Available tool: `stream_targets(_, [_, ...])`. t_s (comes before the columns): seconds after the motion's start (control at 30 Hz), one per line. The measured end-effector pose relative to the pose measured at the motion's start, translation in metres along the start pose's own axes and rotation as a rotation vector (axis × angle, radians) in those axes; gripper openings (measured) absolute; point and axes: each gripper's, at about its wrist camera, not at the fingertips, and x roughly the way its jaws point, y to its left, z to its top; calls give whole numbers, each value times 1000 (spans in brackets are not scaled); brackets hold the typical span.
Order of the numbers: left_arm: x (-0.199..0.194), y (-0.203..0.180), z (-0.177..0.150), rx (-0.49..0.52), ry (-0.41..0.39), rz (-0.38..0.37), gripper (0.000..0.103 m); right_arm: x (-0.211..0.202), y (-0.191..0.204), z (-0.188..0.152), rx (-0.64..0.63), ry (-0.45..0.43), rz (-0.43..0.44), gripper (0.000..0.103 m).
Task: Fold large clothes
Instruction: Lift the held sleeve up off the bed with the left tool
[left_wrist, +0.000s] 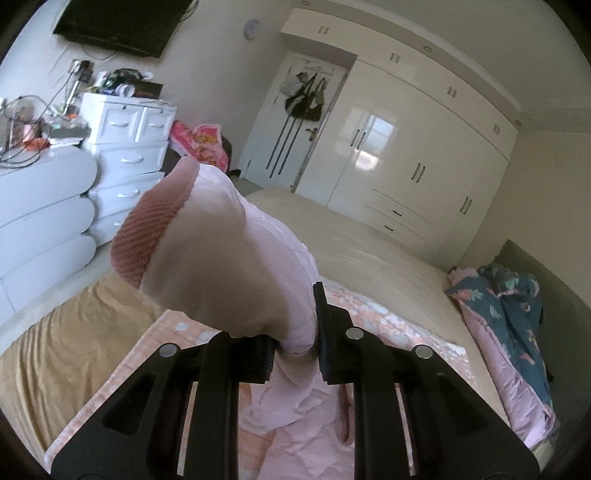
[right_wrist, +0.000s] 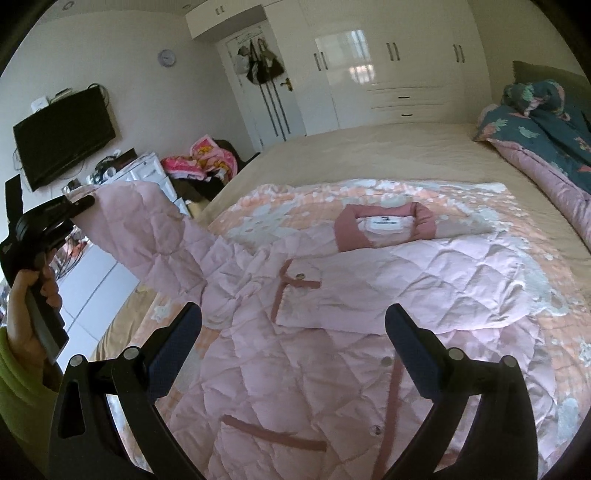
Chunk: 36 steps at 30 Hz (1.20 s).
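A pale pink quilted coat with darker pink collar and trim lies face up on a floral blanket on the bed. Its right sleeve lies folded across the chest. My left gripper is shut on the coat's left sleeve near its ribbed pink cuff and holds it up off the bed. From the right wrist view the left gripper shows at the far left with the sleeve stretched out from it. My right gripper is open and empty above the coat's front.
A folded teal and pink duvet lies at the bed's head. White drawers and a cluttered white dresser stand left of the bed under a wall TV. White wardrobes and a door with bags line the far wall.
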Motion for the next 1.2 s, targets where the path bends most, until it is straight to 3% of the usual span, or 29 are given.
stream_targets(0.67, [9,-109,-30,165,30,-114,10,-33,-80,-13,163,-39,-15,99])
stream_targets(1.2, [34,-182,-70,238,88,-182,10,-45,-126,-18,217,-46,-28,99])
